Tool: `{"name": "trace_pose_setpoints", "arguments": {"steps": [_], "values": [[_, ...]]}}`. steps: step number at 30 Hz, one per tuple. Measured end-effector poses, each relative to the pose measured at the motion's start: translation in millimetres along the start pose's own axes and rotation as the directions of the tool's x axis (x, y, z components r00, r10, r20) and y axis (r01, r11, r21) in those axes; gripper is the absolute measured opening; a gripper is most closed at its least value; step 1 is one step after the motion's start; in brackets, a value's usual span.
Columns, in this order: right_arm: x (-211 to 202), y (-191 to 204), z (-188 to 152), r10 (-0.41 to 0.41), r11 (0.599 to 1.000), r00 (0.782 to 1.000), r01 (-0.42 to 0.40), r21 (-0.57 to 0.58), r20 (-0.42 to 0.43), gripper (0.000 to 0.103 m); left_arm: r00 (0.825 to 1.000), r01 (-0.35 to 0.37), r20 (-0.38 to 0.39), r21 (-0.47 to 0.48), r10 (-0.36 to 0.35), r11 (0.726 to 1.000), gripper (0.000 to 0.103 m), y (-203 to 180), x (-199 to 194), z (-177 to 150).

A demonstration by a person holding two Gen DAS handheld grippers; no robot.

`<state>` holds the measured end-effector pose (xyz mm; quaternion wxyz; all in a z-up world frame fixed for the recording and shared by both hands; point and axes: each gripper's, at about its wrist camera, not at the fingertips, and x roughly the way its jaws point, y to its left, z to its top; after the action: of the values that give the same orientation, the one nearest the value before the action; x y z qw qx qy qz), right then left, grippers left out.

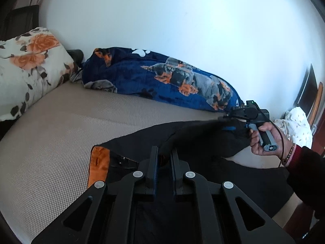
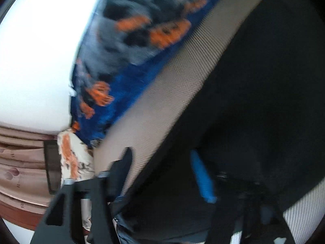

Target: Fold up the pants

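- Pants (image 1: 213, 174): the black garment is spread on the bed (image 1: 61, 134), along the near edge, with the orange-lined waistband (image 1: 99, 165) turned out at the left end and the legs running off to the right.
- The long axis is laid roughly left to right across the left wrist view, waist to the left; the right end is lifted off the mattress.
- Left gripper (image 1: 164, 158): the fingers are drawn close together, only a narrow gap being left, and a ridge of black cloth near the waist appears to be pinched in that gap. This is judged to anchor the waist while the other end is moved.
- Right gripper (image 1: 233, 120): it is held in the right hand (image 1: 264, 140) at the far right, and dark fabric is seen rising to its fingers, so the leg end appears to be gripped and raised. In the blurred right wrist view 1 blue pad (image 2: 202, 179) is visible against black cloth, the other finger being clear of it; how far the fingers are apart cannot be told.
- The lift is judged to be the start of a fold bringing the legs toward the waist.
- A blue dog-print blanket (image 1: 162, 77) and a floral pillow (image 1: 26, 69) are kept against the wall, well clear of the pants.
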<state>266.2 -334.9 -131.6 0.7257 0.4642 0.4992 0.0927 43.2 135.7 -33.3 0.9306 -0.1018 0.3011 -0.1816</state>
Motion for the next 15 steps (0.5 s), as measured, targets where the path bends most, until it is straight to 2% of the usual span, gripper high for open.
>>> {"name": "trace_pose_setpoints", "arguments": {"steps": [1,2,5,9,15], "values": [[0.4,-4.2,-0.6,0.022,1.0,1.0,-0.022,0.017,0.002,0.013,1.0,-0.002,-0.005,-0.002,0.002,1.0,0.011,0.9,0.6,0.0],[-0.9,-5.5,-2.9,0.031,0.999,0.999,-0.031,0.016,0.01,0.008,1.0,-0.01,-0.005,-0.003,0.01,1.0,0.011,2.4,-0.1,0.1],[-22.6,2.7,-24.2,0.028,0.996,0.997,-0.023,-0.081,0.069,0.007,0.999,-0.035,-0.004,-0.004,0.035,0.999,0.011,10.0,-4.0,2.8],[-70.9,4.0,-75.7,0.061,0.989,0.991,-0.044,-0.14,0.121,0.007,0.999,-0.05,-0.007,-0.017,0.05,0.999,0.011,23.5,-14.2,1.5],[-110.8,-2.7,-157.5,0.07,0.982,0.992,-0.05,-0.182,0.107,0.006,0.996,-0.079,-0.038,-0.051,0.078,0.996,0.012,40.7,-26.7,-15.0]]}}
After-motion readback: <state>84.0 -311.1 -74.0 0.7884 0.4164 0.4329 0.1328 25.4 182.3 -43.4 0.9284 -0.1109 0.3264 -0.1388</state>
